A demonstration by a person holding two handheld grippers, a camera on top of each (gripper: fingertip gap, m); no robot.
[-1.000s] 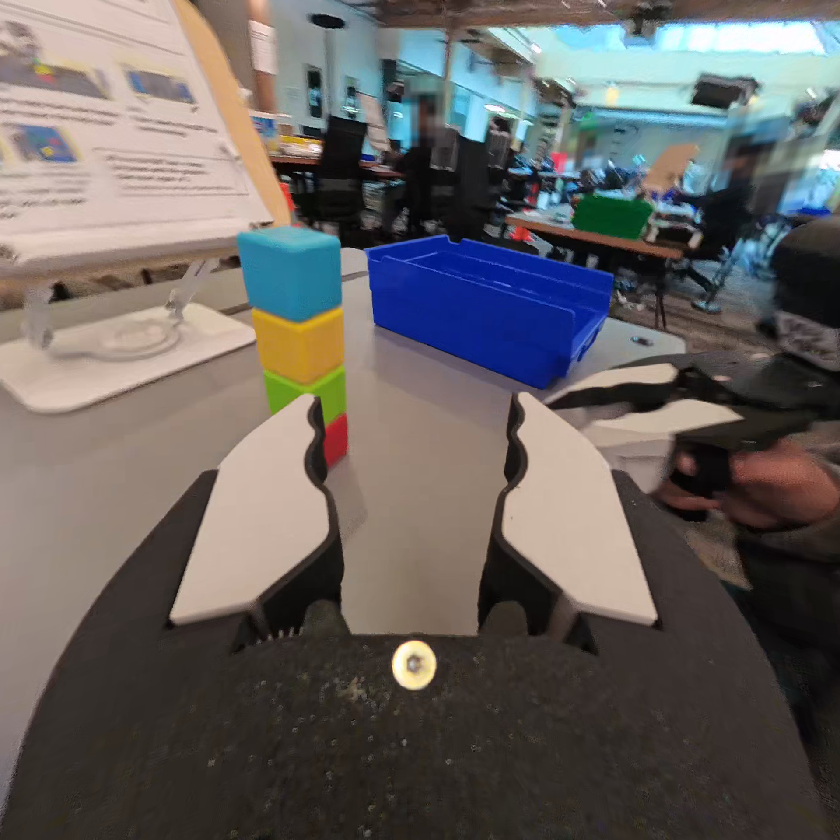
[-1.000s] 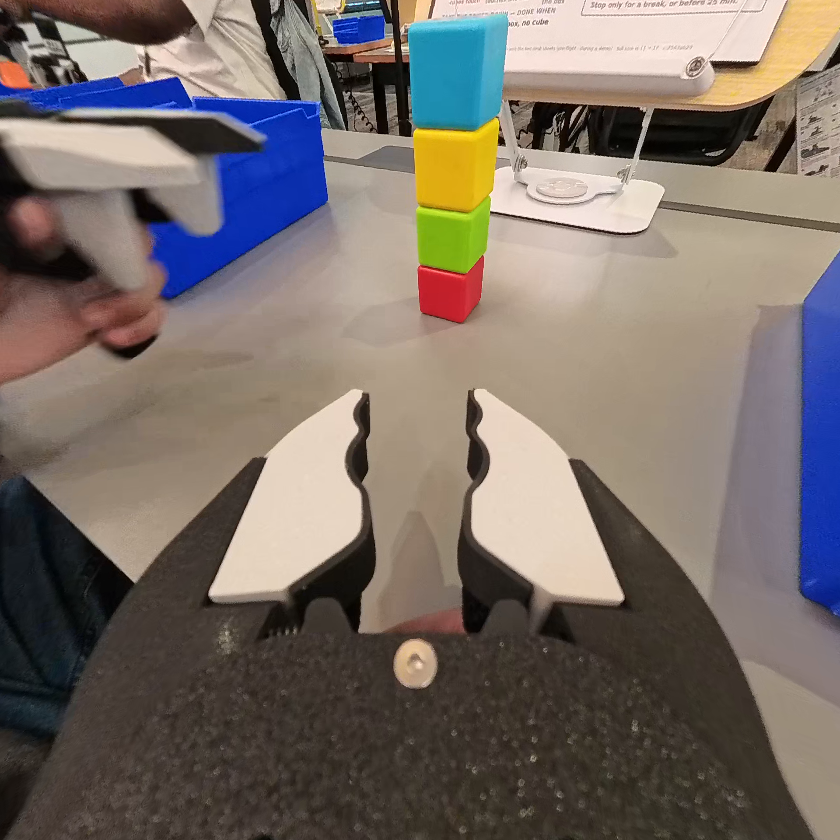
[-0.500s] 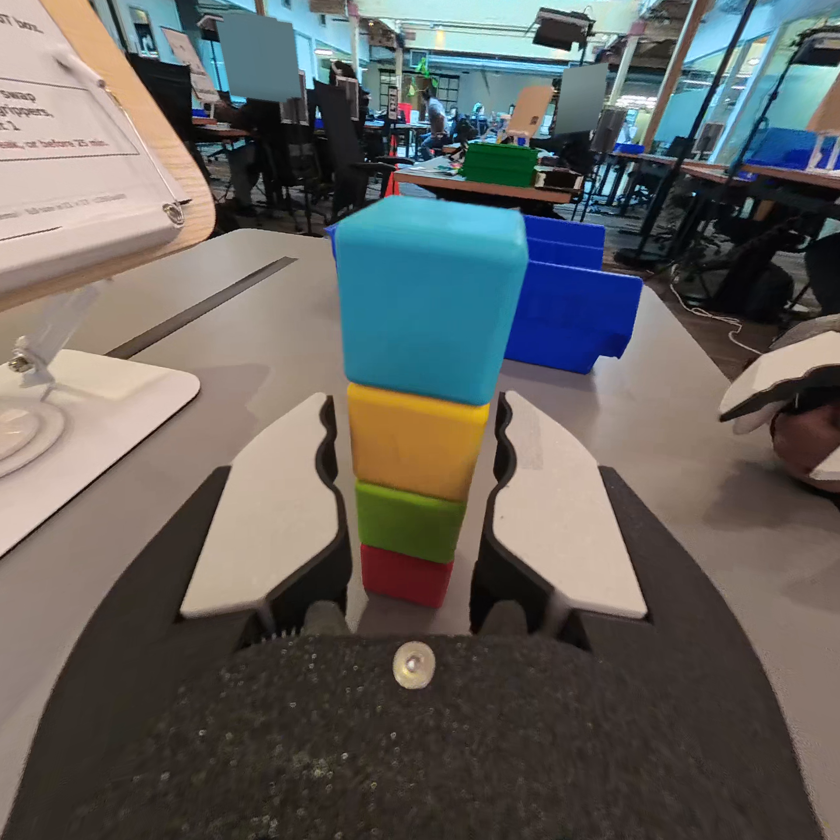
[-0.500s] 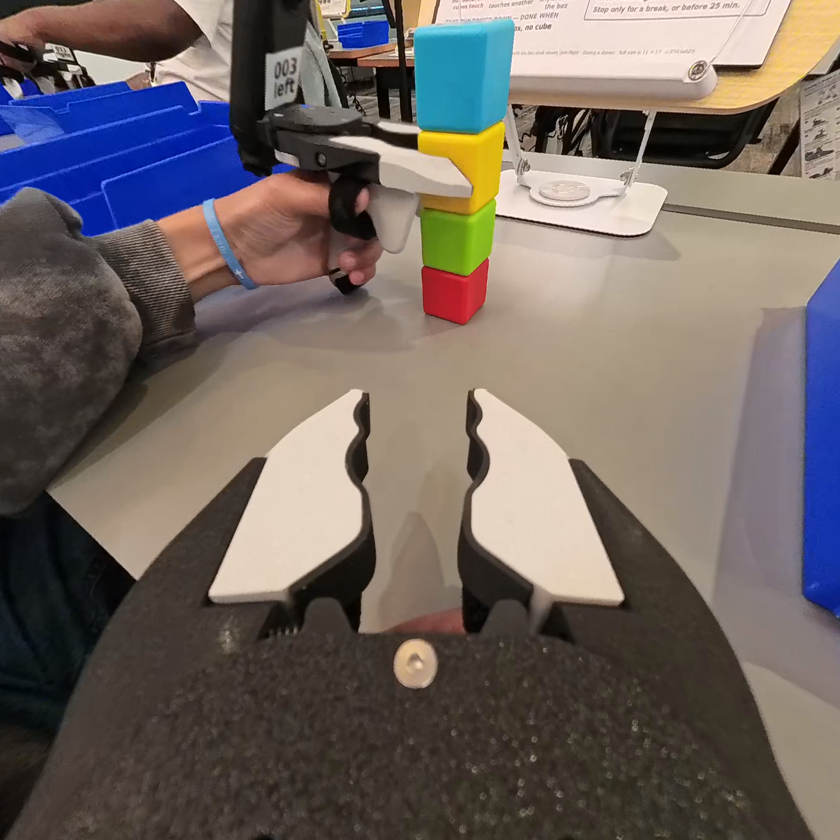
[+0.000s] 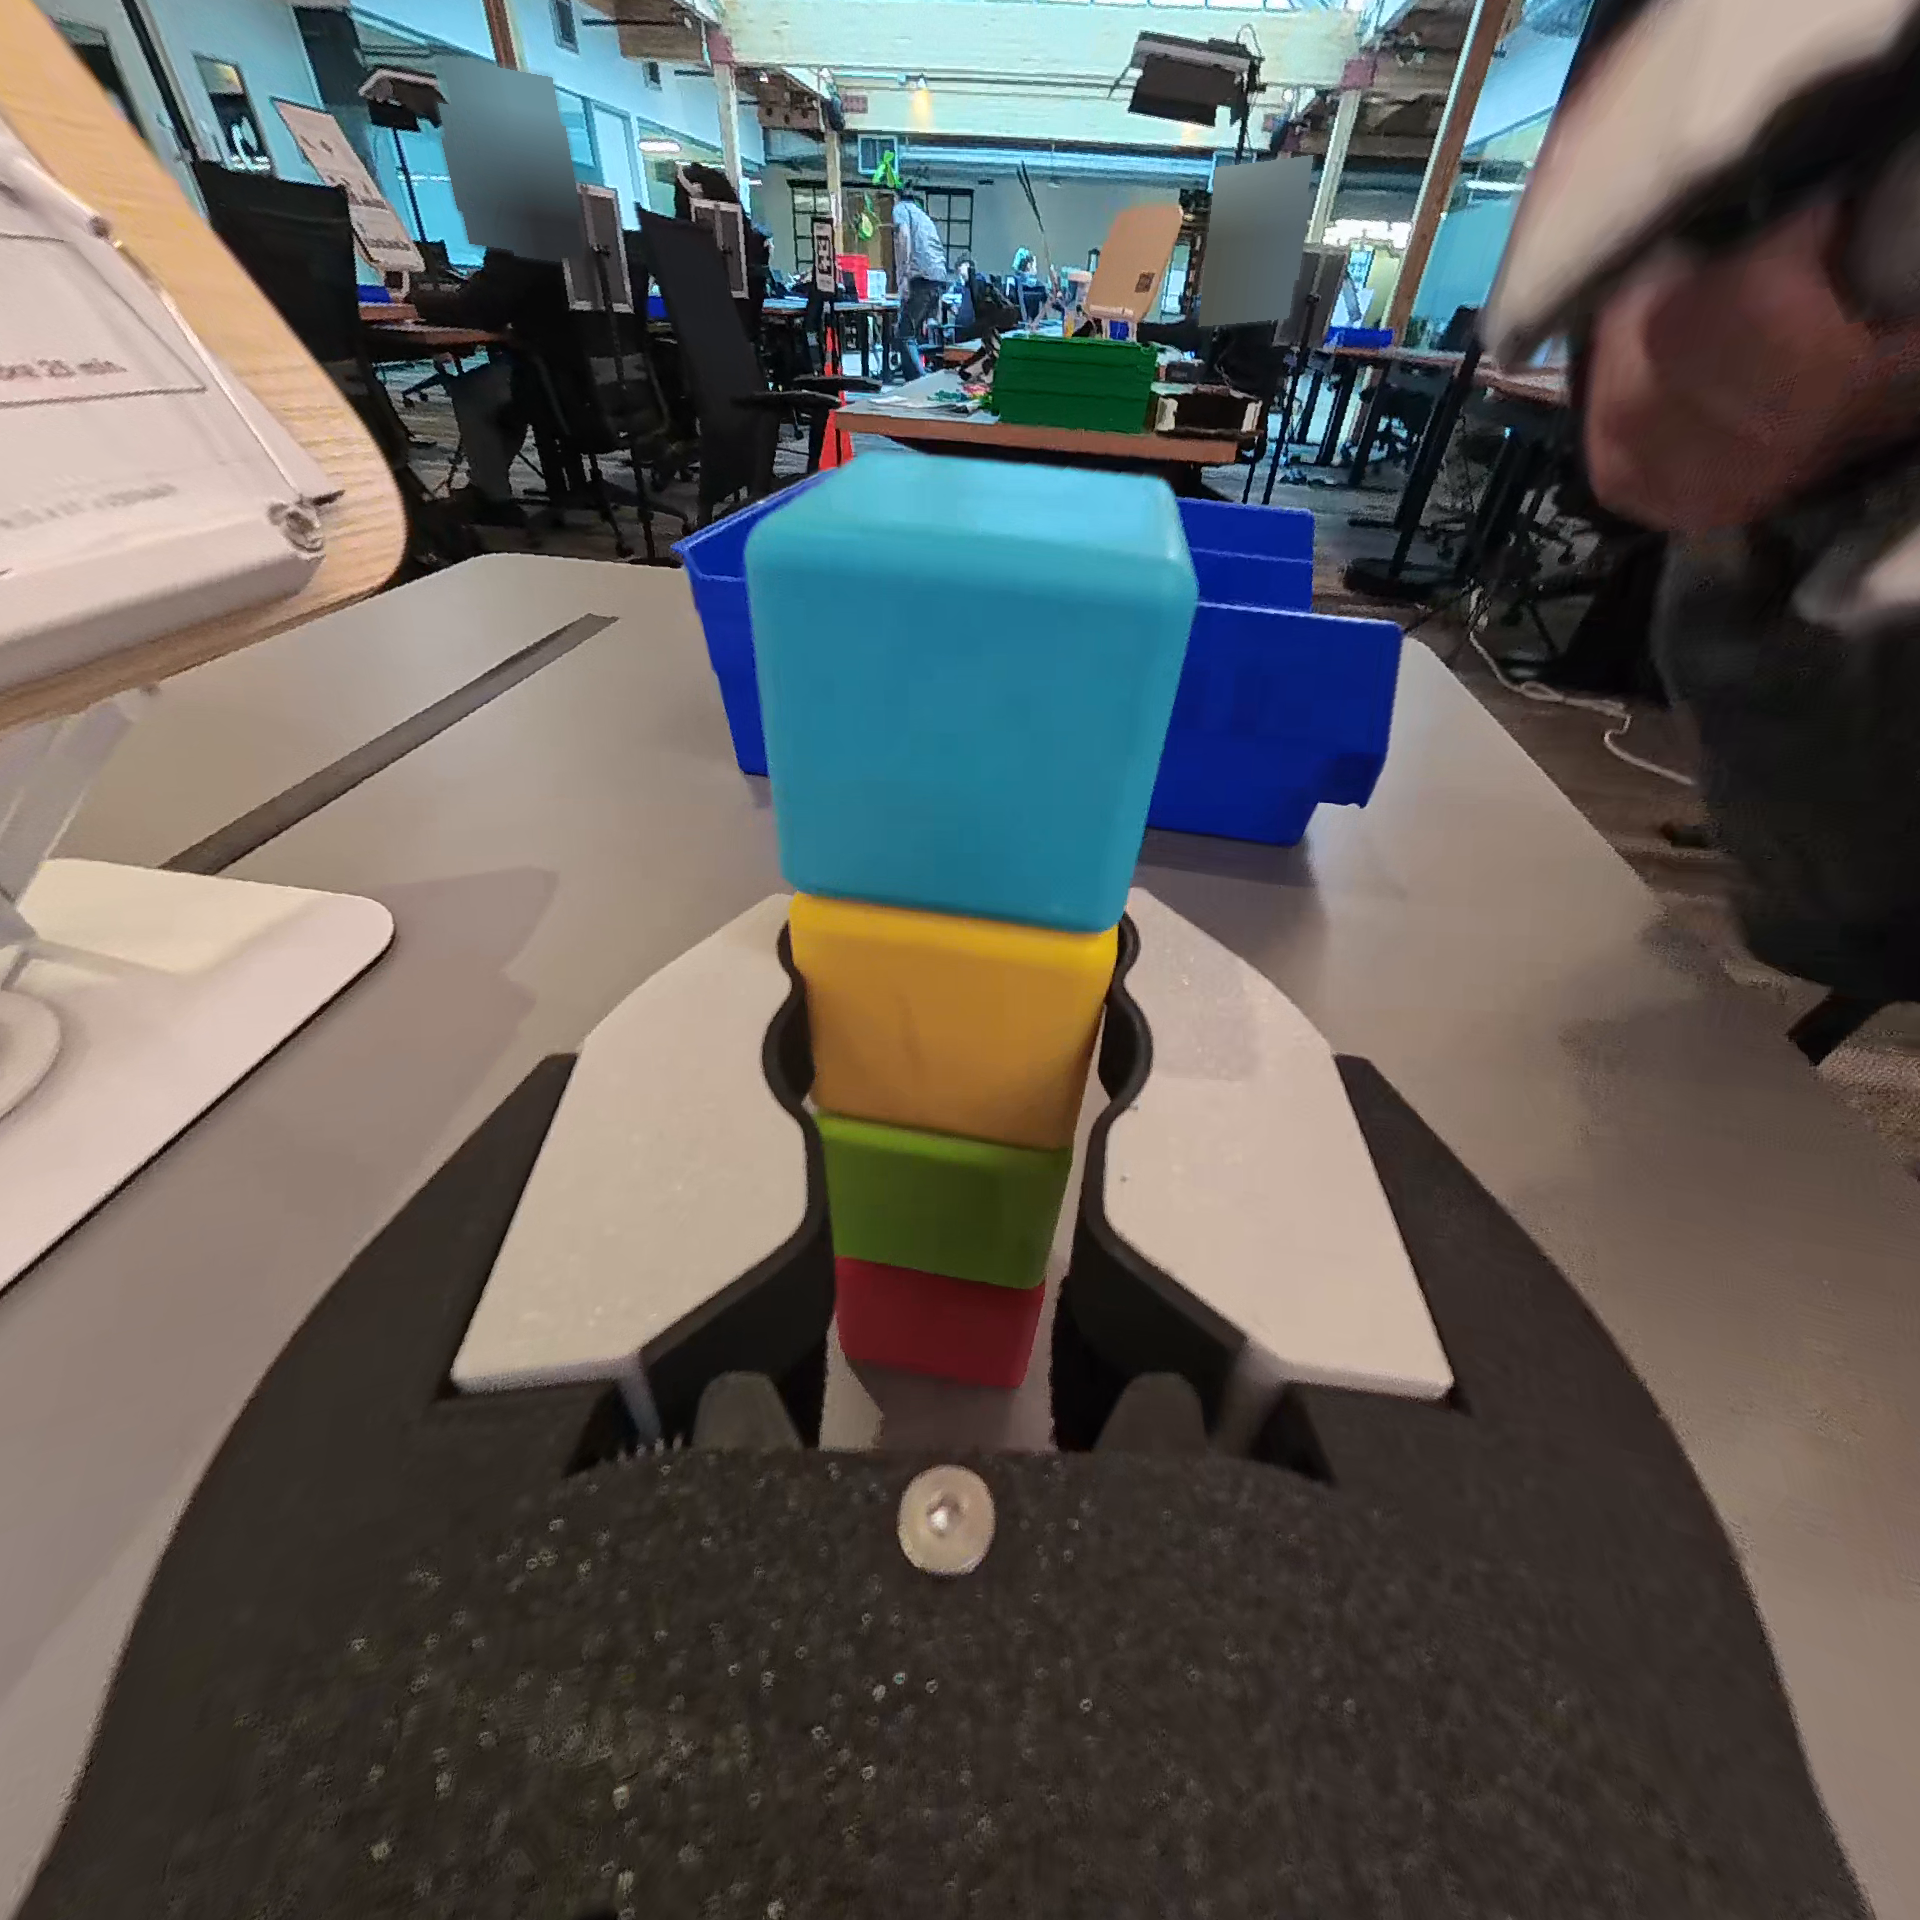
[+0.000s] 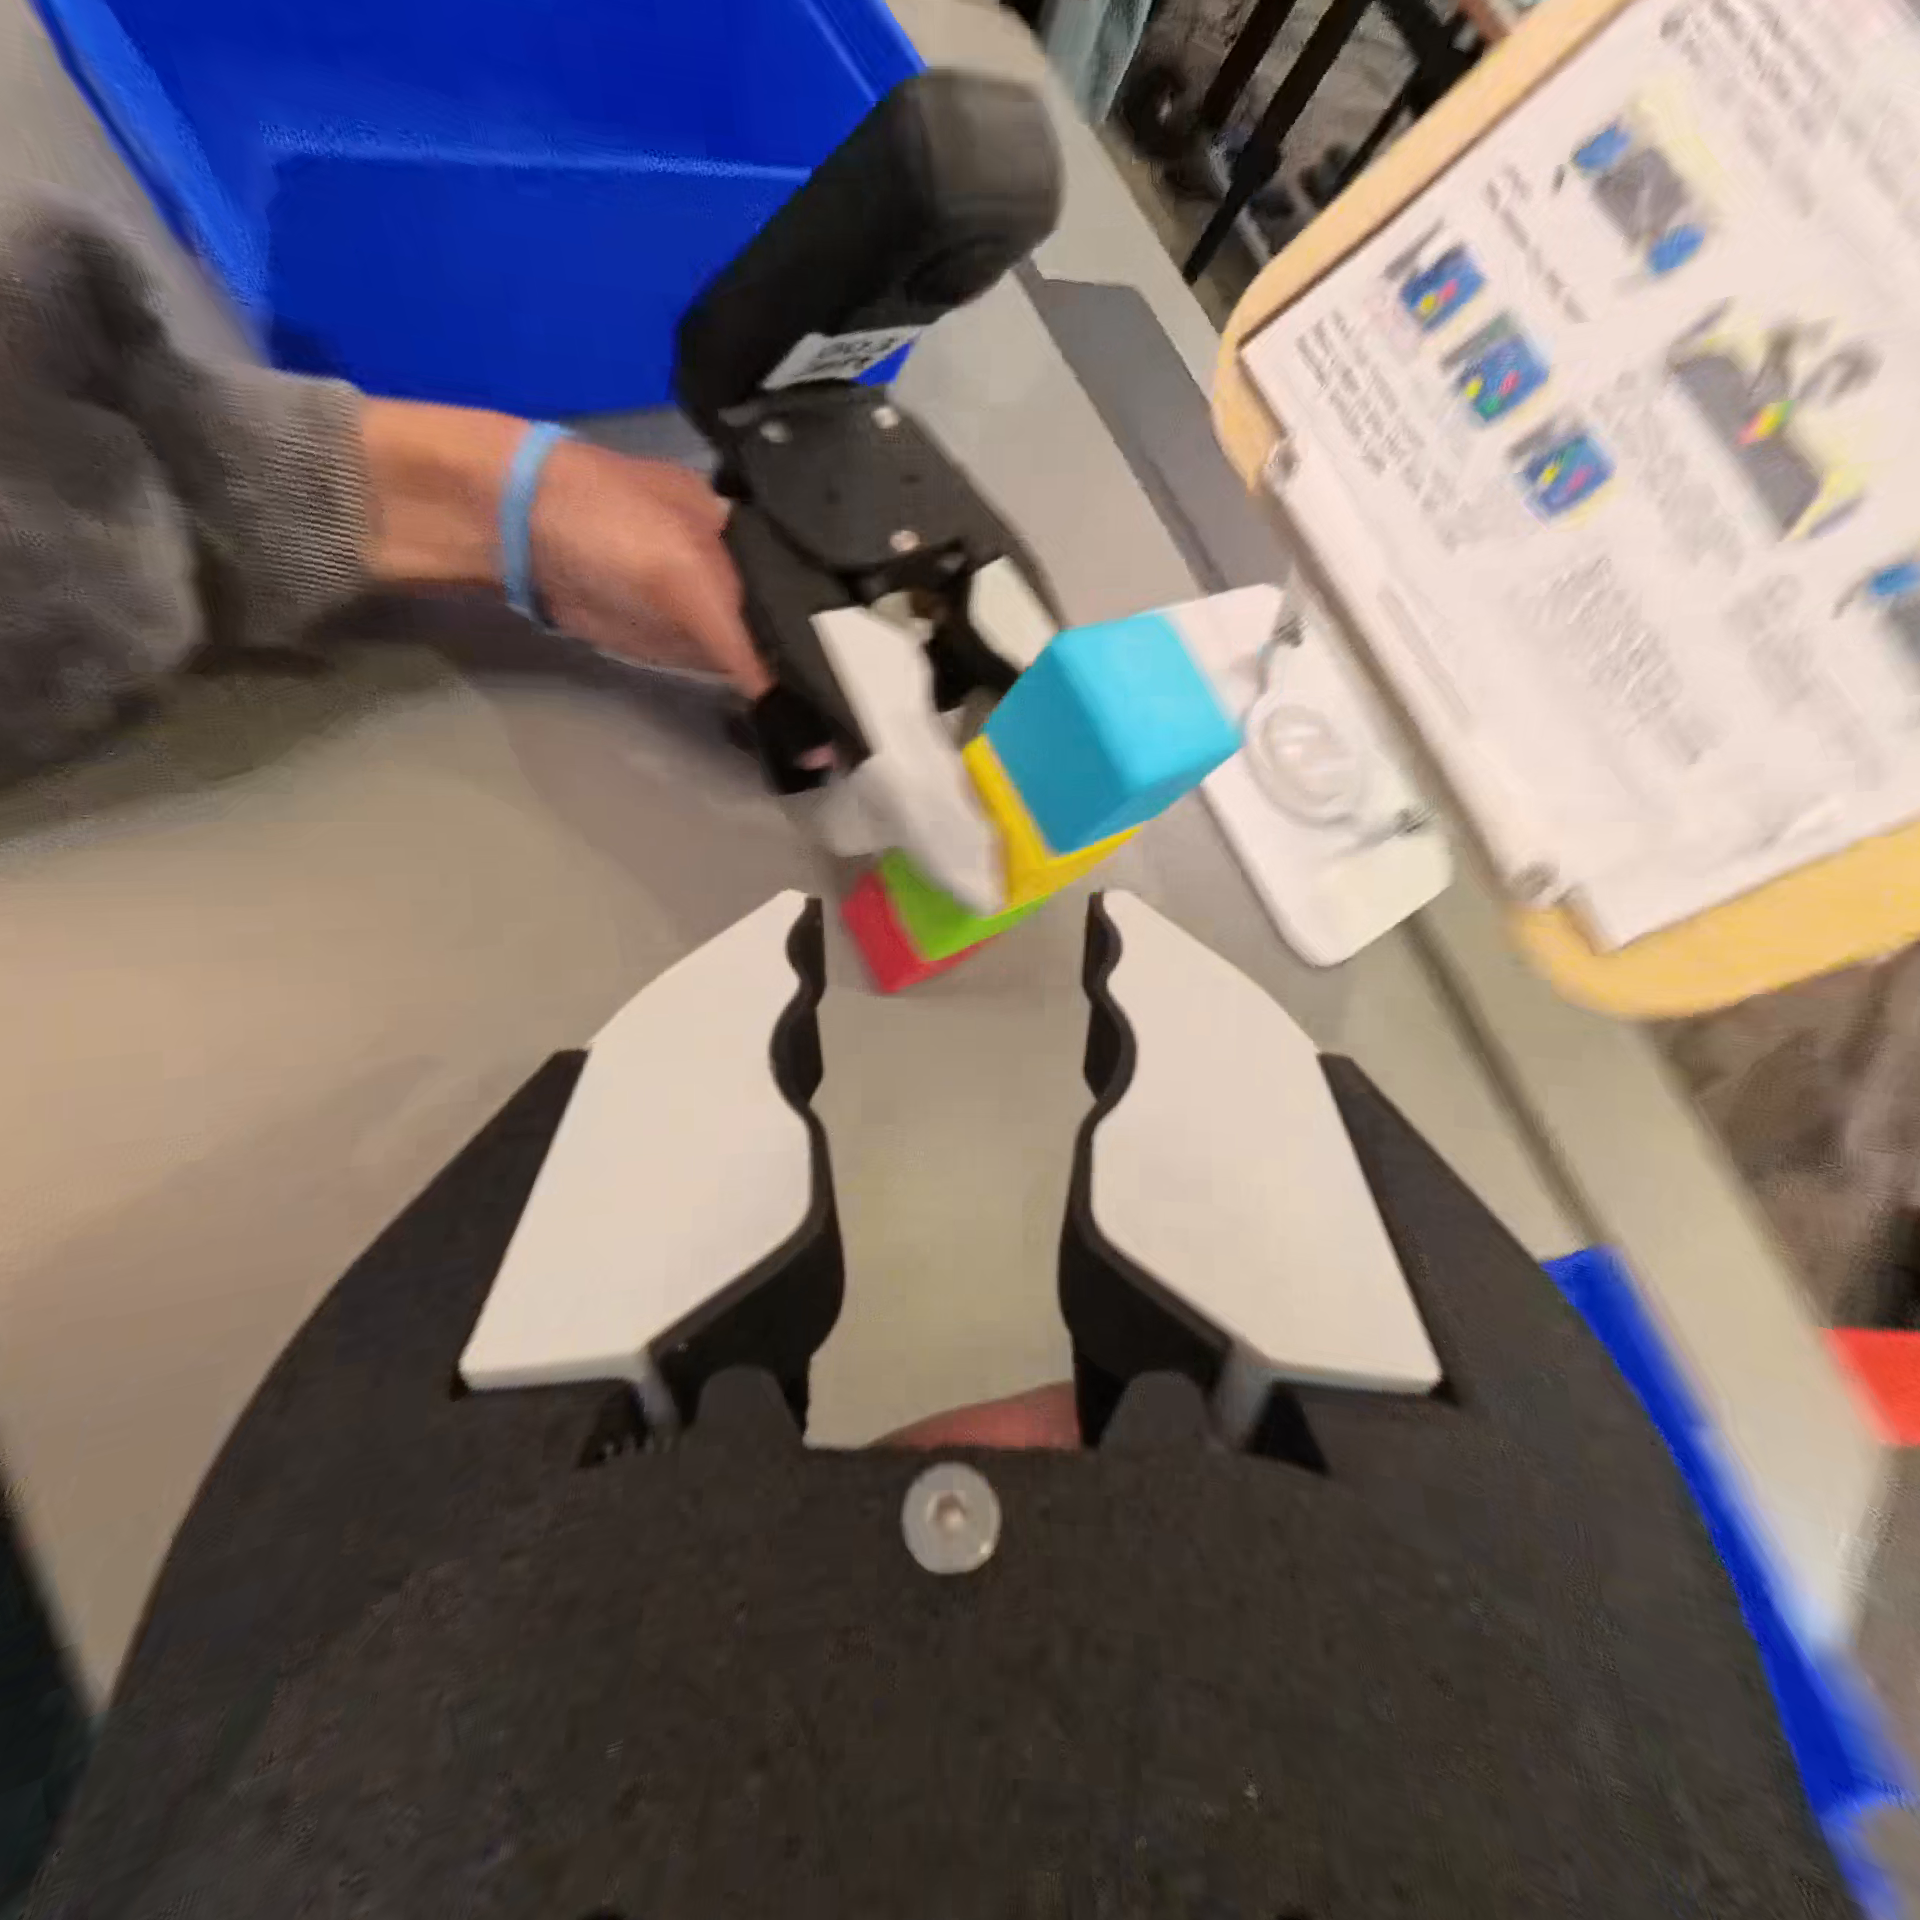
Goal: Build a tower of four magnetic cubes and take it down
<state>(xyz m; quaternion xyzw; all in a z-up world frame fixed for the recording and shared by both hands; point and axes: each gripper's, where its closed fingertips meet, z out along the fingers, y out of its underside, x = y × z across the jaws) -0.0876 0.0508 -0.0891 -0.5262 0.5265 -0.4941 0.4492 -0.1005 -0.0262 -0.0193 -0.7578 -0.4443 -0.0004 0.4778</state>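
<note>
Gripping the yellow cube [image 5: 951, 1023] mid-tower at bench [image 5: 1455, 1039] centre, left gripper [image 5: 954, 1003] risked dragging all four magnet-bound cubes if lifted; right gripper [image 6: 951, 940], jaws moderately open and empty, sat at its 6 o'clock.

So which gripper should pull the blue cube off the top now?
Probably the right gripper. It is open, empty and pointed at the tower. The left gripper is already shut on the yellow cube, steadying everything under the blue cube.
</note>
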